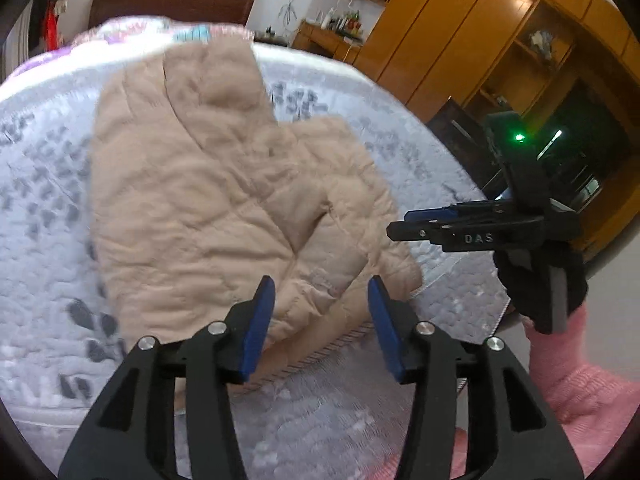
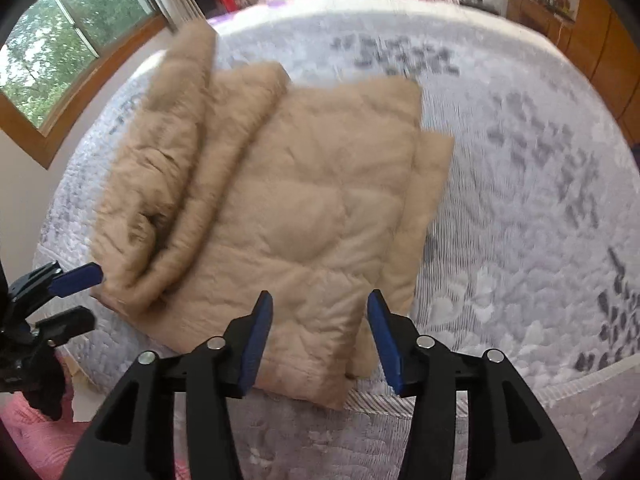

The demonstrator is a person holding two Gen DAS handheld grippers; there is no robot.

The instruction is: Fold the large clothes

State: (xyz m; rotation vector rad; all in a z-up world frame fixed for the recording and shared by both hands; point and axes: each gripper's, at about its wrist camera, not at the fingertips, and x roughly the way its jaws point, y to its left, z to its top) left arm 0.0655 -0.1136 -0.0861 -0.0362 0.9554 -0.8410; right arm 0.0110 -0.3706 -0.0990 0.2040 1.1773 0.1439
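Note:
A beige quilted jacket (image 1: 208,184) lies folded on the bed's grey-white patterned cover (image 1: 40,200), near the front edge. My left gripper (image 1: 321,286) hovers over the jacket's near hem, its blue pads apart and pressing on nothing. My right gripper (image 1: 400,222) is seen edge-on at the right, just off the jacket's right corner. In the right wrist view the jacket (image 2: 280,200) is a rough rectangle with a rolled sleeve along its left side. My right gripper (image 2: 320,296) stands open above its near edge. The left gripper (image 2: 91,294) is open by the jacket's left corner.
The bed cover (image 2: 520,200) spreads wide to the right of the jacket. Colourful bedding (image 1: 168,32) and a dark headboard (image 1: 168,0) lie at the far end. Wooden wardrobes (image 1: 460,20) stand to the right, a window (image 2: 60,40) to the left. A pink sleeve (image 1: 580,392) holds the right gripper.

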